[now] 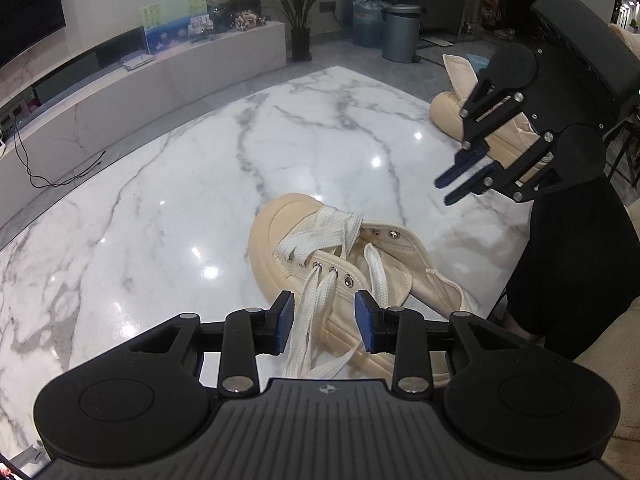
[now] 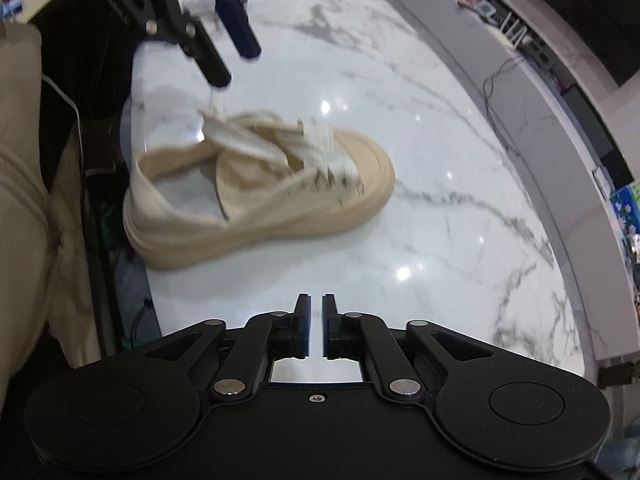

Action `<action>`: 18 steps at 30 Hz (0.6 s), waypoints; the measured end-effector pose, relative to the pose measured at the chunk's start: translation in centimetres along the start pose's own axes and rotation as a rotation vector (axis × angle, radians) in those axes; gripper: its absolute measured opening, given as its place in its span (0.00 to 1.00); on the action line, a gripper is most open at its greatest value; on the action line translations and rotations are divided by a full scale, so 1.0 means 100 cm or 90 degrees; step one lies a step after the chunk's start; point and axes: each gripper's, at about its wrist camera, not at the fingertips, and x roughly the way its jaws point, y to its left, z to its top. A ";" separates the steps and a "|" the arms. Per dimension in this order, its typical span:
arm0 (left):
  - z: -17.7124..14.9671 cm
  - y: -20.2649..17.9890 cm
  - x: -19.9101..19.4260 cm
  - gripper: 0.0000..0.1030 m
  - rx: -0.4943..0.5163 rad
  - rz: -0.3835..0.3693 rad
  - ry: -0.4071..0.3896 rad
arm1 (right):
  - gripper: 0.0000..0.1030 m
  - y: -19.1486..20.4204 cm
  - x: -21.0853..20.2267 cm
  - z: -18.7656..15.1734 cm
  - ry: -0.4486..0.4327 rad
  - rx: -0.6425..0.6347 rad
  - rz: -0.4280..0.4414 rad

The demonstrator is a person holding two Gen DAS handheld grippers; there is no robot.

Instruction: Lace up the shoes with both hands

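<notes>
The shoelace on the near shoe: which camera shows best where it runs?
The left wrist view: the shoelace is sharp there, crossing at the toe and passing between the left gripper pads, which stand apart from it. In the right wrist view the shoelace is blurred over the shoe.

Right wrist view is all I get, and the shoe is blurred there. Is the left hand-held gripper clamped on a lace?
Observer: No. In the left wrist view the left hand-held gripper stands open. Two lace strands run between its pads, which are not pressing on them.
Operator: Is the lacing finished?
Observer: No. The top eyelets of the shoe are empty.
Operator: Anything else nearby?
Observer: A second shoe lies behind the right hand-held gripper.
</notes>
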 end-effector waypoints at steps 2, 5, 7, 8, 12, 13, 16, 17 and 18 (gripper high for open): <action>-0.001 -0.001 0.000 0.31 0.006 -0.005 -0.003 | 0.12 0.003 0.000 0.003 -0.034 -0.026 0.003; -0.002 -0.001 0.000 0.31 0.000 -0.029 -0.007 | 0.33 0.012 -0.001 0.006 -0.088 -0.100 0.002; -0.001 -0.001 0.000 0.31 -0.008 -0.044 -0.009 | 0.36 0.012 0.006 0.013 -0.061 -0.093 -0.002; -0.001 -0.002 0.001 0.31 -0.008 -0.048 -0.010 | 0.36 0.011 0.009 0.016 -0.048 -0.089 -0.004; 0.004 -0.012 0.007 0.31 0.011 -0.056 -0.004 | 0.36 0.007 0.016 0.024 -0.044 -0.082 -0.014; 0.006 -0.016 0.009 0.31 0.021 -0.059 -0.004 | 0.36 0.005 0.017 0.026 -0.043 -0.072 -0.012; 0.015 -0.031 0.018 0.31 0.064 -0.051 0.008 | 0.36 0.000 0.021 0.030 -0.039 -0.058 -0.009; 0.017 -0.035 0.022 0.31 0.074 -0.041 0.015 | 0.36 -0.001 0.022 0.030 -0.039 -0.056 -0.009; 0.020 -0.038 0.026 0.31 0.084 -0.032 0.022 | 0.36 -0.001 0.025 0.031 -0.039 -0.055 -0.009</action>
